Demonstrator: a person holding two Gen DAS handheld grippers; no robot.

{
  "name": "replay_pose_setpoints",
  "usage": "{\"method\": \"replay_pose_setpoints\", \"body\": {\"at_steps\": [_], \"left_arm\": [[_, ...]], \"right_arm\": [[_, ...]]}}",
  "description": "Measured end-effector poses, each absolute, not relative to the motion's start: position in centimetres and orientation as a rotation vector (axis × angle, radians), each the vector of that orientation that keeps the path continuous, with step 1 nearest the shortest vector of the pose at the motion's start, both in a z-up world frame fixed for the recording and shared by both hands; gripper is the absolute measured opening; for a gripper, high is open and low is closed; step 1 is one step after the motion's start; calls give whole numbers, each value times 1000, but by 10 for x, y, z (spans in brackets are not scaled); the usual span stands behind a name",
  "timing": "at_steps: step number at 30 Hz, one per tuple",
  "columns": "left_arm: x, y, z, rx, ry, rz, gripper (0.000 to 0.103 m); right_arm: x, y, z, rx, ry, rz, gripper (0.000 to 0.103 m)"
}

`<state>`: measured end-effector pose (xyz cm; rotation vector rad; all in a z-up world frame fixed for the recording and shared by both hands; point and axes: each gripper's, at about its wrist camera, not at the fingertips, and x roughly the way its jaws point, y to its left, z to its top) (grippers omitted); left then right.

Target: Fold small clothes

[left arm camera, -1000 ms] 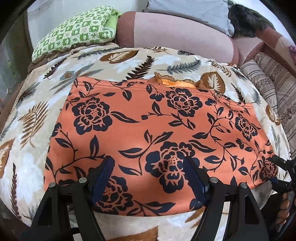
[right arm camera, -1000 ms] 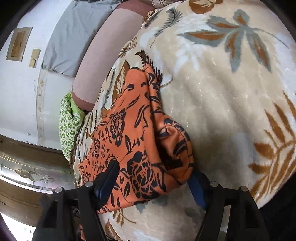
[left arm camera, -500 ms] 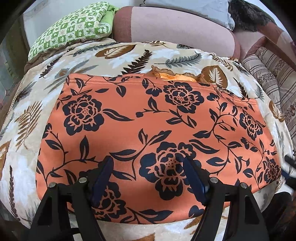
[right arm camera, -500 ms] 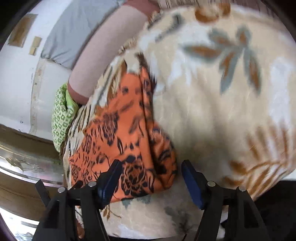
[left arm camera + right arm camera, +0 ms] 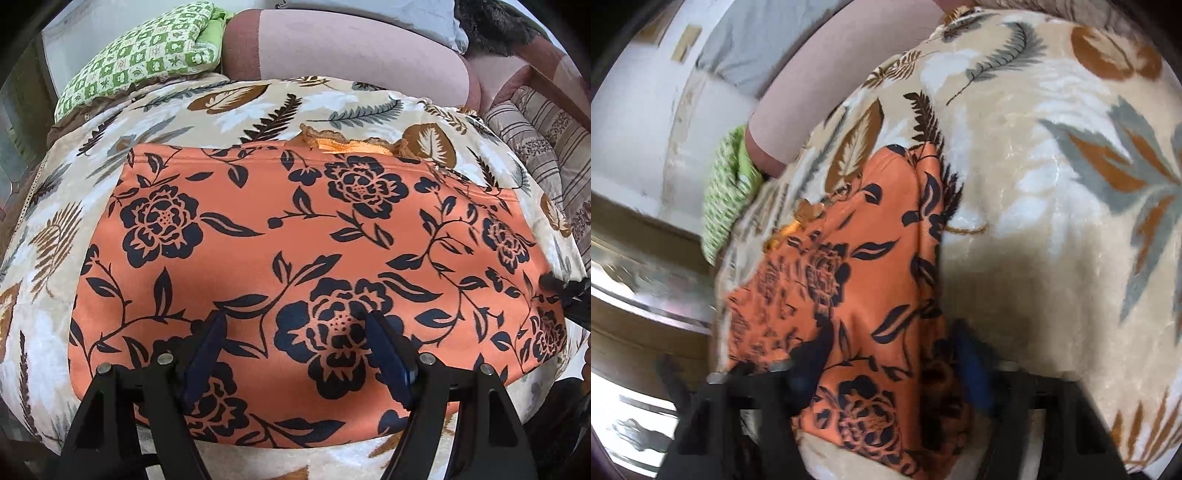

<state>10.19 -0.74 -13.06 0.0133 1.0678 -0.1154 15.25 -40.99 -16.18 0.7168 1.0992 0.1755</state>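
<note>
Left wrist view: your left gripper (image 5: 295,354) hangs wide apart over the orange floral garment (image 5: 295,240), gripping nothing.
Garment place: it lies flat on the leaf-print blanket (image 5: 92,221), below the green pillow (image 5: 147,59).
Right wrist view: your right gripper (image 5: 886,369) is closing, jaws blurred, with the garment's (image 5: 857,277) bunched edge between them; whether the pads press yet, you cannot tell.

Right gripper (image 5: 886,373) closing on orange floral garment (image 5: 857,280) over leaf-print blanket (image 5: 1052,221)
</note>
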Motion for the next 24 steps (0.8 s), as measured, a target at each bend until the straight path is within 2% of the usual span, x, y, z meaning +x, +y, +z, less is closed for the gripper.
{"method": "replay_pose_setpoints", "body": {"at_steps": [1, 3, 5, 7, 8, 10, 11, 12, 15, 20, 21, 22, 23, 24], "left_arm": [[102, -6, -132, 10, 1073, -115, 78], [100, -5, -133, 21, 1062, -109, 78], [101, -6, -137, 30, 1061, -100, 78], [104, -7, -142, 35, 1083, -96, 78], [103, -8, -141, 37, 1077, -96, 78], [102, -7, -140, 31, 1070, -104, 78], [103, -7, -141, 34, 1074, -104, 78], [103, -8, -141, 34, 1074, -103, 78], [103, -9, -141, 35, 1076, -103, 78], [103, -4, -141, 25, 1082, -109, 78], [104, -4, -141, 24, 1082, -109, 78], [104, -3, -142, 23, 1083, -110, 78], [104, -2, -142, 25, 1082, -111, 78], [104, -2, -142, 26, 1080, -110, 78]], "right_arm": [[149, -415, -164, 753, 1087, 159, 18], [139, -415, -151, 711, 1032, 131, 9], [140, -417, -168, 714, 1086, 117, 9], [140, -429, -181, 825, 1100, 130, 13], [140, -431, -171, 820, 1081, 126, 20], [141, -430, -150, 775, 1028, 126, 43], [146, -428, -137, 749, 1007, 131, 79], [150, -427, -129, 729, 989, 133, 89], [180, -418, -119, 643, 991, 158, 89], [239, -409, -142, 562, 1092, 124, 87], [247, -408, -149, 572, 1119, 142, 80], [253, -404, -155, 583, 1141, 172, 66], [255, -401, -155, 568, 1147, 160, 25], [254, -400, -151, 574, 1128, 173, 19]]}}
